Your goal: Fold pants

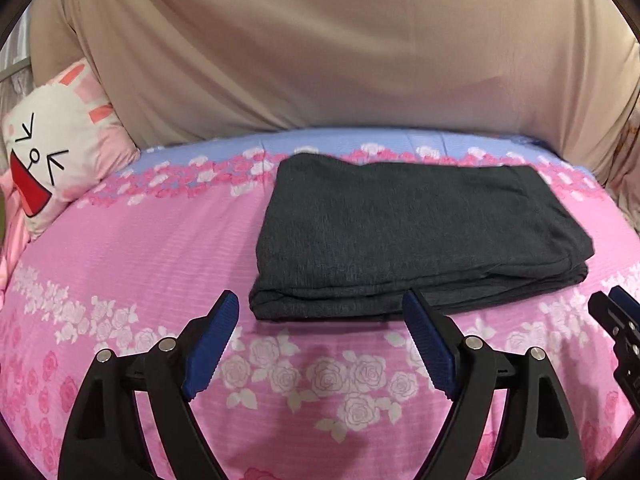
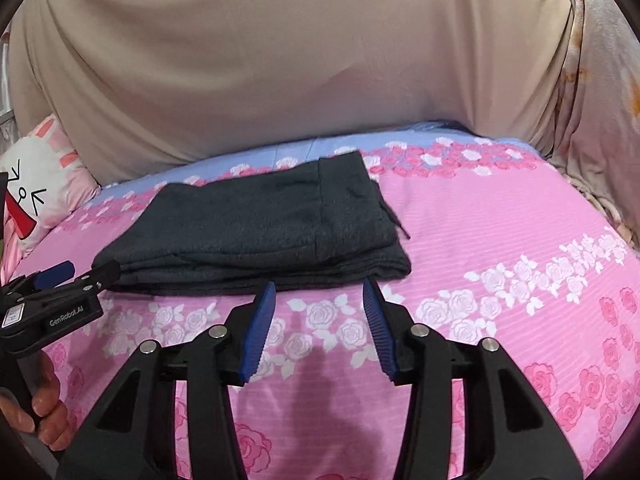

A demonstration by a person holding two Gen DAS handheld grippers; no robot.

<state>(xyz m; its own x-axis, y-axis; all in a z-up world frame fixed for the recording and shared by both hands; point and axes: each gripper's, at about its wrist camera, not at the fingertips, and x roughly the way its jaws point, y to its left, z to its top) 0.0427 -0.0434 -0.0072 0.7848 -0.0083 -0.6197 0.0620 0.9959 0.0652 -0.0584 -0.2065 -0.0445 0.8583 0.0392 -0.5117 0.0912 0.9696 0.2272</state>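
The dark grey knit pants (image 1: 404,236), folded into a thick rectangular stack, lie on the pink rose-print bed sheet (image 1: 152,264), beyond both grippers. A snag risk, I judge: the loose drawstring (image 2: 400,224) trailing off the stack's right edge could catch and drag layers askew. The left gripper (image 1: 322,316) has its fingers wide apart just short of the stack's near edge; the right gripper (image 2: 320,294), fingers partly apart, holds nothing.

Two low wrist views, shared pants (image 1: 404,232)
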